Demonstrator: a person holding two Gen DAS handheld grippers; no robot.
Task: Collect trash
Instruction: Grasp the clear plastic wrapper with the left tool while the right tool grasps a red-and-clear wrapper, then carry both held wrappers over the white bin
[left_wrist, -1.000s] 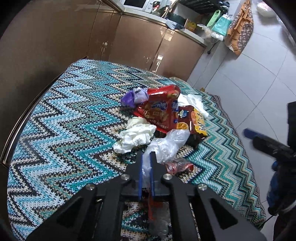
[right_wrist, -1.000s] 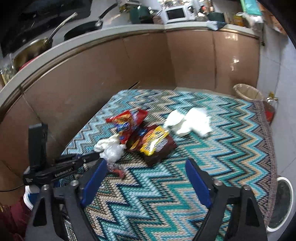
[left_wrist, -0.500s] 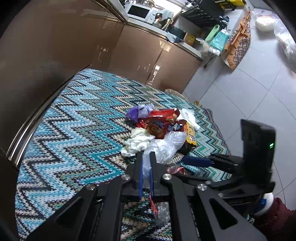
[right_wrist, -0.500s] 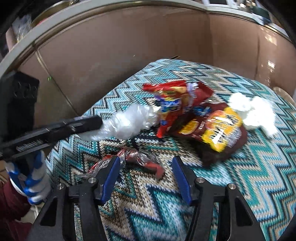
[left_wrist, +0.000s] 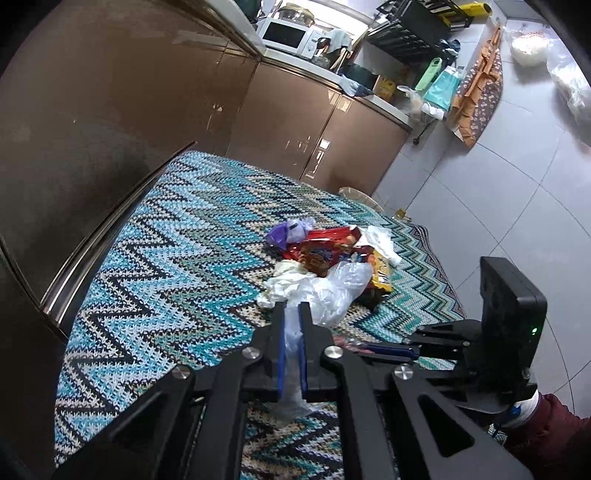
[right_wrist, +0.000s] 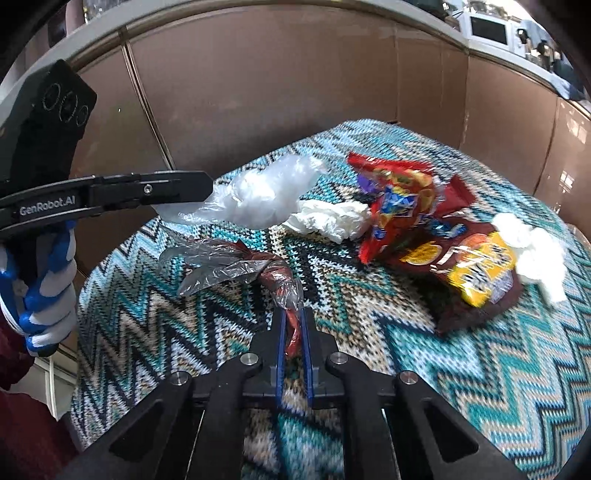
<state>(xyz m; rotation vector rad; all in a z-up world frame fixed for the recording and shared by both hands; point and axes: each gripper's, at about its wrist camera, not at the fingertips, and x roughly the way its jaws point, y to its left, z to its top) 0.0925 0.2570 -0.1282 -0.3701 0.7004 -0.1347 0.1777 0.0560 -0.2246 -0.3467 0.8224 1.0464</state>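
Note:
My left gripper (left_wrist: 291, 306) is shut on a crumpled clear plastic bag (left_wrist: 332, 291), held just above the zigzag rug (left_wrist: 166, 266). The right wrist view shows that bag (right_wrist: 266, 199) hanging from the left gripper (right_wrist: 207, 188). My right gripper (right_wrist: 291, 314) is low over the rug. Its jaws are closing, and its pads pinch the red end of a clear-and-red wrapper (right_wrist: 236, 264) that trails away to the left. Beyond lie a red snack packet (right_wrist: 399, 199), a brown-and-yellow packet (right_wrist: 472, 266), white tissues (right_wrist: 328, 219) and a purple wrapper (left_wrist: 288, 232).
Brown cabinet fronts (left_wrist: 110, 110) wall off the rug's left and far sides. A wicker bin (left_wrist: 356, 194) stands at the rug's far corner. White floor tiles (left_wrist: 498, 192) lie to the right. A gloved hand (right_wrist: 44, 295) holds the left gripper.
The right gripper dropped toward the rug and closed from wide open onto the clear-and-red wrapper. The left gripper rose a little with the plastic bag still in it.

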